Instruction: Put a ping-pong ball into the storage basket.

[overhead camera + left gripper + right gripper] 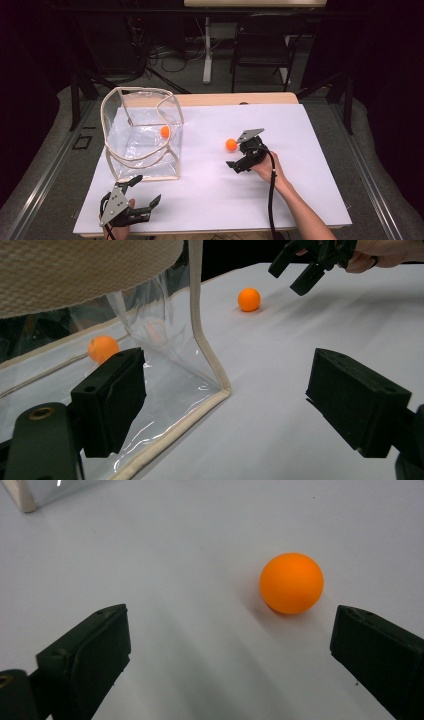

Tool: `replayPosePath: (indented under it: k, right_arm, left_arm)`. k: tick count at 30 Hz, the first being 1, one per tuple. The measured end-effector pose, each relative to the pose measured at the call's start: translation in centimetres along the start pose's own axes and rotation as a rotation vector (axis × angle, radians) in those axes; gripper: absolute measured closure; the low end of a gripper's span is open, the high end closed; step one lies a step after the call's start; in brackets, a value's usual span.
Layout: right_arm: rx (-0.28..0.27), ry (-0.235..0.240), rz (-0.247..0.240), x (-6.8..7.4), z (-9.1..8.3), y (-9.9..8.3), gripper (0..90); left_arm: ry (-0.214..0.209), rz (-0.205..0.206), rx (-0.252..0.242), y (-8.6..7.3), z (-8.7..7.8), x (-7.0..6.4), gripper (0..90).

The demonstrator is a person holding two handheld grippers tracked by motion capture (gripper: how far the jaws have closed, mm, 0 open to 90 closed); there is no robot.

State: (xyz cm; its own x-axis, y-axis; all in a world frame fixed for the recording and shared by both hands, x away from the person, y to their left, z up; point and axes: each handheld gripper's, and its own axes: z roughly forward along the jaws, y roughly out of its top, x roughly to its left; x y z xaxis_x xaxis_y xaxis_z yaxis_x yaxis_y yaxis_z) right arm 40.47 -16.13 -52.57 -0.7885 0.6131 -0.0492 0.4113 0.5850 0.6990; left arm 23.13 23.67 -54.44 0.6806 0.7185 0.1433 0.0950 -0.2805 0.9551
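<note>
One orange ball point(231, 144) point(291, 583) point(249, 299) rests on the white table top point(280, 195). My right gripper point(234, 154) point(230, 655) stands open just behind it; the ball lies ahead of the jaws, nearer the right one, untouched. A second orange ball point(165, 131) point(103, 348) sits inside a clear bag point(142, 132) with beige trim, standing at the left. My left gripper point(148, 189) point(230, 405) is open and empty near the table's front left, facing the bag's near corner point(210, 370). The right gripper point(305, 267) is also in the left gripper view, top right.
A corner of the bag point(25, 495) lies at the top left of the right gripper view. The white sheet stretches bare to the right and front of the ball. A chair point(262, 47) and table legs stand beyond the far edge.
</note>
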Motion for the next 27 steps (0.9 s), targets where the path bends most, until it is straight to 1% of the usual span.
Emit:
replayPosePath:
  k: [3,5,6,8,13,19,21,23,27]
  right_arm:
    - [0.001,-0.003,0.004,-0.2,0.3,0.1,1.9]
    - [0.008,-0.018,-0.001,-0.3,0.5,0.2,1.5]
    - [0.001,-0.012,0.006,-0.4,0.5,0.3,1.4]
    - [-0.006,-0.014,0.005,-0.5,0.7,0.5,1.0]
    - [0.002,-0.017,-0.011,-0.5,1.8,0.7,0.3]
    - [-0.002,-0.038,-0.011,-0.8,2.8,0.7,0.0]
    - [0.004,-0.024,0.011,-1.2,3.1,0.8,0.0]
    - [-0.010,-0.022,0.037,-1.7,3.3,1.0,0.0]
    - [-0.025,-0.032,0.049,-2.2,3.8,0.9,0.0]
  left_arm:
    - [-0.002,0.001,-0.001,0.0,0.0,0.0,15.6]
    - [-0.005,0.000,-0.001,0.0,0.0,0.0,15.6]
    - [-0.005,0.002,0.000,0.0,0.0,0.0,15.6]
    - [-0.007,0.000,0.003,0.0,0.1,-0.1,15.6]
    - [-0.005,0.002,0.004,0.0,0.2,-0.1,15.6]
    - [-0.005,0.001,0.007,-0.1,0.2,0.0,15.6]
    - [-0.004,0.000,0.006,-0.1,0.1,0.0,15.6]
    - [-0.005,0.001,0.006,-0.1,0.1,-0.1,15.6]
    - [-0.002,0.001,0.008,-0.1,-0.1,0.0,15.6]
